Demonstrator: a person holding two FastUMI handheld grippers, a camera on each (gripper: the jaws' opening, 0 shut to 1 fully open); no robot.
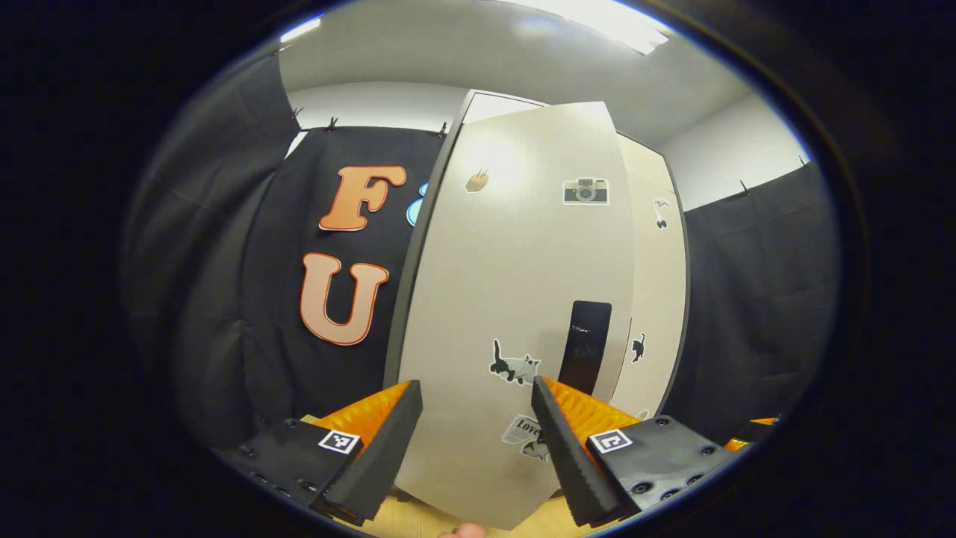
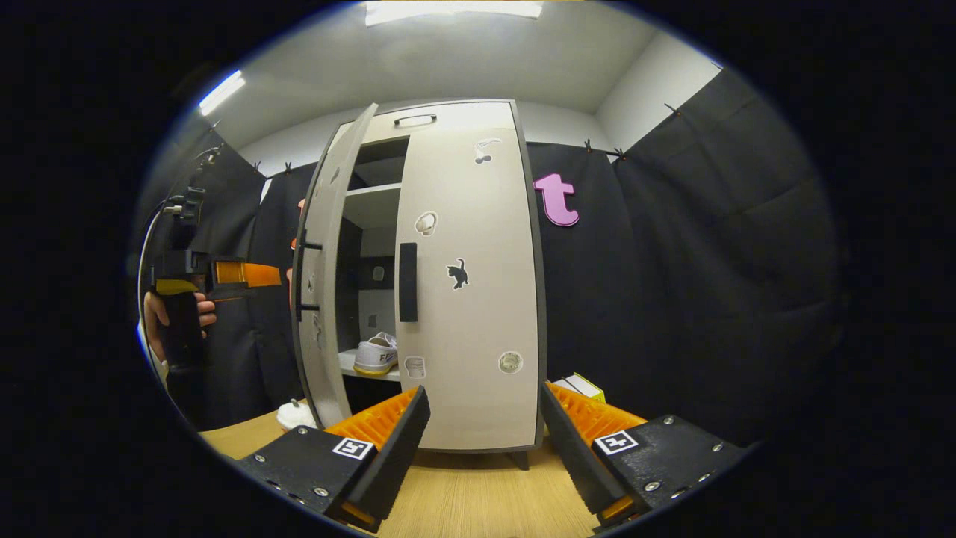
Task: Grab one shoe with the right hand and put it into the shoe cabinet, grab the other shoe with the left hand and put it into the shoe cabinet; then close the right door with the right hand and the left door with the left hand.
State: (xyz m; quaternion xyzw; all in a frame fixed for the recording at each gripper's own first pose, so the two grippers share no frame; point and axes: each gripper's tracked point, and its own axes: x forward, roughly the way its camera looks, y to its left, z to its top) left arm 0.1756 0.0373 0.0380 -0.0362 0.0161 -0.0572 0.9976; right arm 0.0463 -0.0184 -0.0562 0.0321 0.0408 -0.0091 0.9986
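Note:
The shoe cabinet [image 2: 478, 119] stands on a wooden surface. Its right door [image 2: 470, 314] lies flush shut, with a black handle [image 2: 408, 282]. The left door [image 2: 321, 299] hangs partly ajar. Through the gap, a white shoe [image 2: 376, 353] rests on a lower shelf. In the right gripper view, a hand holds my left gripper [image 2: 276, 275] against the outer face of the left door. In the left gripper view, that door [image 1: 515, 299] looms close ahead with its black handle [image 1: 585, 344], and my left gripper [image 1: 478, 418] is open. My right gripper [image 2: 484, 418] is open and holds nothing, set back from the cabinet.
A small white object [image 2: 295, 415] lies on the wood by the foot of the left door; what it is I cannot tell. A small box [image 2: 582, 385] sits to the right of the cabinet. Black cloth walls surround the booth.

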